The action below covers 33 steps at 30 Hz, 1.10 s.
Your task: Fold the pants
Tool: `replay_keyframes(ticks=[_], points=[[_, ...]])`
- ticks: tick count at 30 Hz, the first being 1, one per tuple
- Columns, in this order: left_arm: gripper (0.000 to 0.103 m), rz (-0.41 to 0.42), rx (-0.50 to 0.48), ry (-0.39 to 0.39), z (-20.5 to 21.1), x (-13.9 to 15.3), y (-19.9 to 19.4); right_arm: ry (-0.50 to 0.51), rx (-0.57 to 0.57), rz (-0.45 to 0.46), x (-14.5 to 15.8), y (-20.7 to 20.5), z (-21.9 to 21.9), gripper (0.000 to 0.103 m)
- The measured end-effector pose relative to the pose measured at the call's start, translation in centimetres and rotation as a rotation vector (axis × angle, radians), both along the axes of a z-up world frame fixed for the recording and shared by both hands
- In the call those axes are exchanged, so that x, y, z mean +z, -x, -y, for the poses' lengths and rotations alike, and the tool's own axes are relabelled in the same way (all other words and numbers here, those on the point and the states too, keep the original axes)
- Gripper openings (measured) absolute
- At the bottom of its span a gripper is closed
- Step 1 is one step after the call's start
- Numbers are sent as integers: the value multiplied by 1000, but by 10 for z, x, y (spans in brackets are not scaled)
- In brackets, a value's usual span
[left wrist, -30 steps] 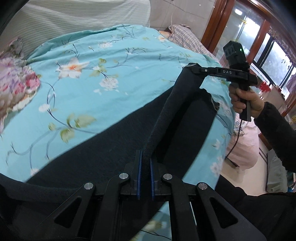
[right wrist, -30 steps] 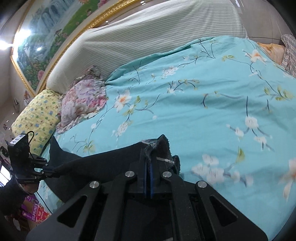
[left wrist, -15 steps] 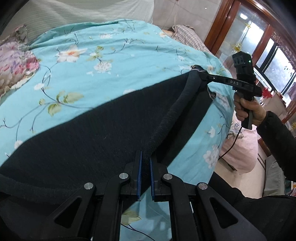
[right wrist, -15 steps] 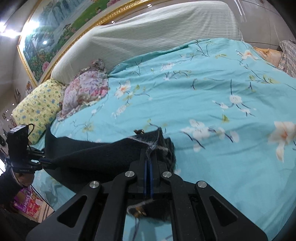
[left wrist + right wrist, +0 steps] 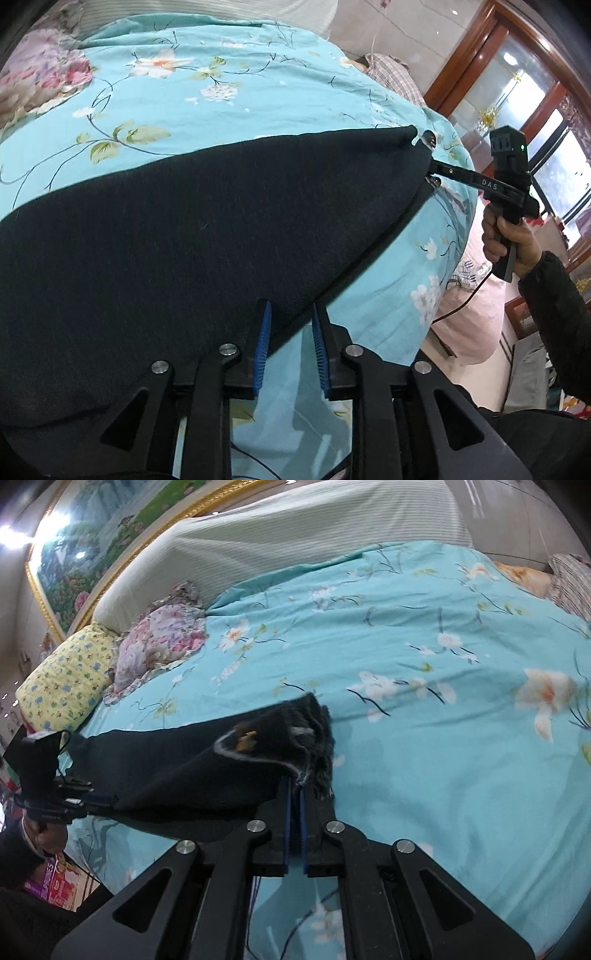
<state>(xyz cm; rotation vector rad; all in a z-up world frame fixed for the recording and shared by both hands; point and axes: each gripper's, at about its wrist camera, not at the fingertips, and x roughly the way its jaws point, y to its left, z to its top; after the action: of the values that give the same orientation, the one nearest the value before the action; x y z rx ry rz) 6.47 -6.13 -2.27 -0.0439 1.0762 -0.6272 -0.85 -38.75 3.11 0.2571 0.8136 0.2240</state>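
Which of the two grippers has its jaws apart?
The left gripper: its jaws have just been opening and its blue pads stand clear of the dark pants. The right gripper is clamped on the frayed end.

bed under me, turquoise floral duvet (image 5: 424, 635) spread flat. striped cream headboard cover (image 5: 295, 542) behind it. yellow print pillow (image 5: 62, 679) at far left, pink flowered pillow (image 5: 162, 642) just beside it. gold-framed landscape painting (image 5: 110, 528) on wall. wood-framed window (image 5: 517, 92) to my right.
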Motion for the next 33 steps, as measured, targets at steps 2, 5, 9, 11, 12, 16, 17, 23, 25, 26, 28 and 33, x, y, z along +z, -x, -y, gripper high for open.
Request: replay_keyframes(ticks=[2, 5, 9, 11, 12, 16, 17, 23, 25, 26, 28, 33], points=[[33, -6, 17, 24, -4, 0, 3, 3, -18, -2, 2, 5, 1, 10], [37, -12, 49, 47, -10, 0, 6, 21, -92, -15, 4, 13, 7, 50], [39, -20, 111, 86, -22, 2, 12, -3, -152, 29, 15, 28, 12, 53], [39, -22, 143, 95, -29, 3, 16, -8, -153, 57, 24, 33, 7, 53], [39, -24, 158, 101, -33, 3, 18, -11, -150, 71, 28, 35, 4, 53], [51, -28, 246, 132, -56, 7, 26, -34, -108, 123, 43, 34, -22, 53], [51, -27, 273, 146, -64, 8, 29, -49, -93, 133, 46, 33, -30, 53], [51, -30, 428, 198, -112, 12, 42, -97, 50, 136, 45, 20, -89, 53], [51, -31, 474, 211, -127, 12, 46, -100, 110, 128, 41, 16, -111, 53], [51, -34, 503, 216, -137, 11, 48, -95, 135, 123, 39, 14, -122, 53], [51, -38, 555, 229, -156, 9, 53, -89, 180, 117, 35, 11, -141, 53], [55, -32, 670, 235, -198, 10, 60, -90, 282, 91, 23, 6, -187, 53]])
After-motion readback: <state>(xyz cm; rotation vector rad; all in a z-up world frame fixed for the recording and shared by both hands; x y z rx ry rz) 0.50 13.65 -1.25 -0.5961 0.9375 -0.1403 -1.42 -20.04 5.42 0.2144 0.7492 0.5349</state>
